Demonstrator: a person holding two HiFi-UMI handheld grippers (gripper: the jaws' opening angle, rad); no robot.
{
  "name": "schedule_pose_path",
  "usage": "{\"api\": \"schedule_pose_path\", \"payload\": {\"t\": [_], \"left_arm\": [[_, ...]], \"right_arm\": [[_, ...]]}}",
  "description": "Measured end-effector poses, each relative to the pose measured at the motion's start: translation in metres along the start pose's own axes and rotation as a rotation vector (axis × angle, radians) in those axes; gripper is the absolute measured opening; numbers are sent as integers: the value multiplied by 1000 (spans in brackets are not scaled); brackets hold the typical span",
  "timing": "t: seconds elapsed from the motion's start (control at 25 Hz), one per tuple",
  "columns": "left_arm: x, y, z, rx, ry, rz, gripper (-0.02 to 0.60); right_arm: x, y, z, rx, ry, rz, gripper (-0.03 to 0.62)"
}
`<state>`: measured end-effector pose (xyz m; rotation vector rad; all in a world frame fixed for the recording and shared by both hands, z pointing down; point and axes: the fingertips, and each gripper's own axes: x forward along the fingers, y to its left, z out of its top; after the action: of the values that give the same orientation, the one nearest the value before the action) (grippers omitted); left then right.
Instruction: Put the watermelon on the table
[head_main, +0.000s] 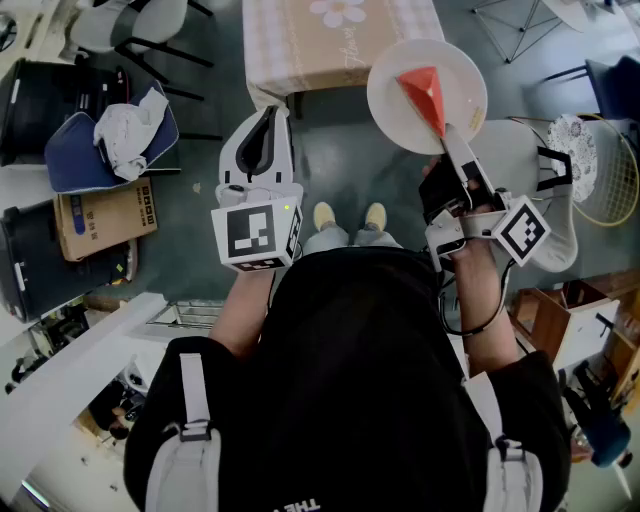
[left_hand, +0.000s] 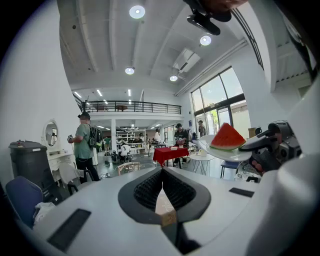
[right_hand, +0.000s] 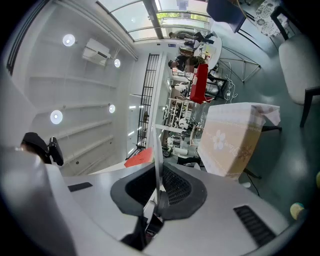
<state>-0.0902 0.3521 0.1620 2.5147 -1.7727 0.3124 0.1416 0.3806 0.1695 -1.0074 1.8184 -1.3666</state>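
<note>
Head view, from the person outward: the left gripper (head_main: 265, 125), jaws together on nothing, is held level with the right gripper (head_main: 452, 148), whose jaws clamp the near rim of a white plate (head_main: 395, 105). The watermelon wedge (head_main: 425, 92) lies on that plate, its long axis roughly in line with the right gripper. The cloth-covered table (head_main: 300, 45) stands just beyond, ahead and to the left.

Red triangular watermelon wedge (head_main: 424, 92), thin green rind along its base in the left gripper view. It sits on a round white plate (head_main: 395, 105), upper right of centre in the head view. The plate is off the desk, its rim clamped in the right gripper (head_main: 455, 150). Desk (head_main: 300, 45): beige checked cloth with a flower print, upper centre. The plate overlaps its lower right corner in frame.
</note>
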Motion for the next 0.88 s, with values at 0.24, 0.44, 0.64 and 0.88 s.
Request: {"api": "schedule_pose_path", "payload": {"t": [0.24,0.44,0.64,0.88], "left_arm": [[-2,2,3,-9,-8,-16,12],[-8,12,2,-14,-20,-29,12],[-14,23,-1,-21,-26,-41,12],[-13,29,-2,-28,-26,-61,12]], "right_arm": [[4,6,-7,3,0,12,35],[6,9,-18,24,-25,7,34],[9,7,-32,46,-43,-15,28],[13,9,-32,49,-71,-22,28]]}}
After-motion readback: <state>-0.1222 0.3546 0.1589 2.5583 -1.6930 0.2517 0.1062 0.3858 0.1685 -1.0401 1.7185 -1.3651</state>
